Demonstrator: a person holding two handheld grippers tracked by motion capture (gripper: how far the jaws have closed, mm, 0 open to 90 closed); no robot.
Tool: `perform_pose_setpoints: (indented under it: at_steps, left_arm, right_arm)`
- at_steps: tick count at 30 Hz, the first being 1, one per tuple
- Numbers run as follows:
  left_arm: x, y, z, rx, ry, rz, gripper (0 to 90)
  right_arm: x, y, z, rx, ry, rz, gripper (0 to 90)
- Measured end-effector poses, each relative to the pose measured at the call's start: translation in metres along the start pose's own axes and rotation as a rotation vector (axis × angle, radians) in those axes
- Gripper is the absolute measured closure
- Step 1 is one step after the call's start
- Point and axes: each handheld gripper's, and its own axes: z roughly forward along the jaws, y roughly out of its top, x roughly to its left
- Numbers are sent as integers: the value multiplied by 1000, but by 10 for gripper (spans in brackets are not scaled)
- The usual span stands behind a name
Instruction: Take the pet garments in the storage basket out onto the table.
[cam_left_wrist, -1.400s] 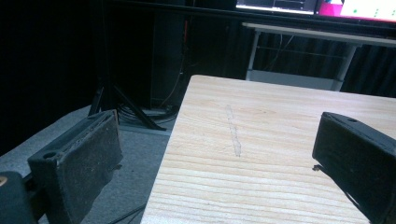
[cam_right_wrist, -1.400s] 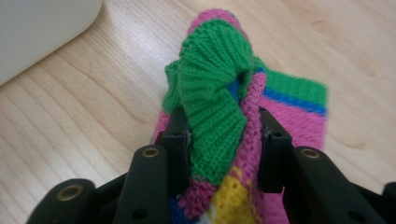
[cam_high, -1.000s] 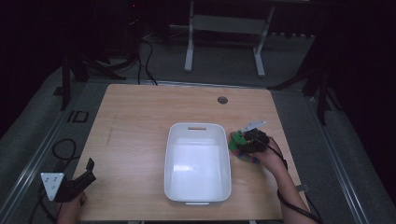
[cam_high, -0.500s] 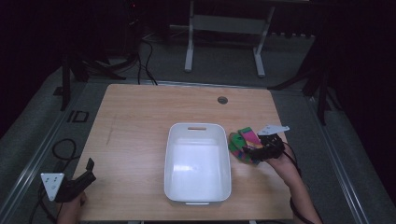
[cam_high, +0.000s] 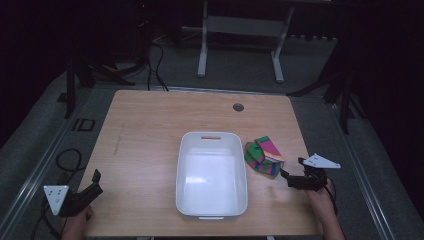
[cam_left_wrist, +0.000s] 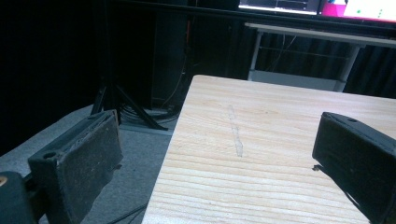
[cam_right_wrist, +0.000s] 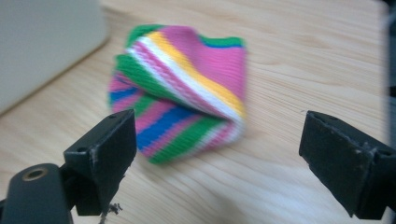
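Beside white bin (cam_high: 211, 200), folded striped knit cloth (cam_high: 263, 156)

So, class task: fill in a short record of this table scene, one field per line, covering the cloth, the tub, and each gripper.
cloth: striped knitted cloth, folded, lying on the table just right of the tub
tub: white plastic tub, mid-table, nothing visible inside
right gripper: right gripper, jaws just opened, wide apart, cloth ahead of them, not gripped
left gripper: left gripper, jaws open, nothing between them, at the table's near left corner
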Motion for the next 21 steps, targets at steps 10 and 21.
perform_pose_setpoints:
  at_steps: [10,21]
  left_arm:
    - [0,0,0,0,-1,-1,18]
    - [0,0,0,2,-4,-1,18]
  right_arm:
    - [-10,-40,-23,-96,-149,109,112]
    - [-12,-63,-46,-204,-286,215,112]
